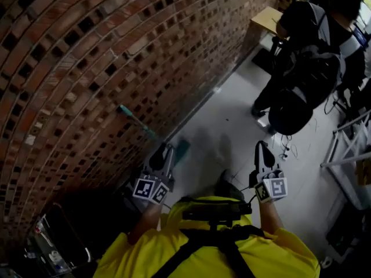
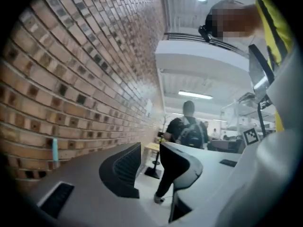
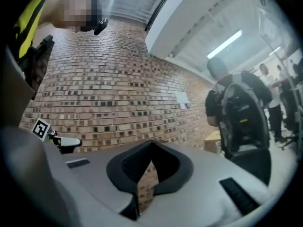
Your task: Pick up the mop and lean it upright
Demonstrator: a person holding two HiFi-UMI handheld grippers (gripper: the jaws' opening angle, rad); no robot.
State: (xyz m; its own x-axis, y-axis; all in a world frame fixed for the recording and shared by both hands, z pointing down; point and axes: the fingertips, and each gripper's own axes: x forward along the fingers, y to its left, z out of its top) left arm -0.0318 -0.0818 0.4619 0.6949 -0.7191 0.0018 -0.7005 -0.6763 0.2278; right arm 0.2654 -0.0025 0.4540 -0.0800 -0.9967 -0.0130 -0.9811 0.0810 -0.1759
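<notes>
- A yellow shirt [image 1: 174, 253] crossed by black straps [image 1: 223, 245] is seen nearest, along the lower edge of the head view; it belongs to the person holding both tools.
- Just above it, the left claw [image 1: 163, 152] is held at lower centre-left, with its marker cube [image 1: 151, 189] below the jaws.
- In the left gripper view the left claw [image 2: 150, 148] is shown released: the jaws stand apart and nothing is gripped between them. Only the floor and a distant figure are seen through the gap.
- The right claw [image 1: 262, 148] is held at lower centre-right of the head view, well apart from the left one.
- In the right gripper view the right claw [image 3: 150, 144] is shown clenched. The tips meet, nothing is held, and brick is seen through the small gap beneath them.
- The mop is found left of centre in the head view. Its teal handle [image 1: 134, 120] is leaned against the brick wall [image 1: 87, 57], and its teal head [image 1: 182, 149] is set on the grey floor [image 1: 232, 114] at the wall's foot, just beside the left claw in the picture.
- A short length of that handle [image 2: 55, 149] is also seen at the left edge of the left gripper view, against the bricks and clear of the jaws.
- A second person [image 1: 313, 57] with a dark backpack [image 1: 316, 77] is seen at the upper right of the head view, standing on the floor.
- Cables [image 1: 287, 146] are seen on the floor at the right, below that person.
</notes>
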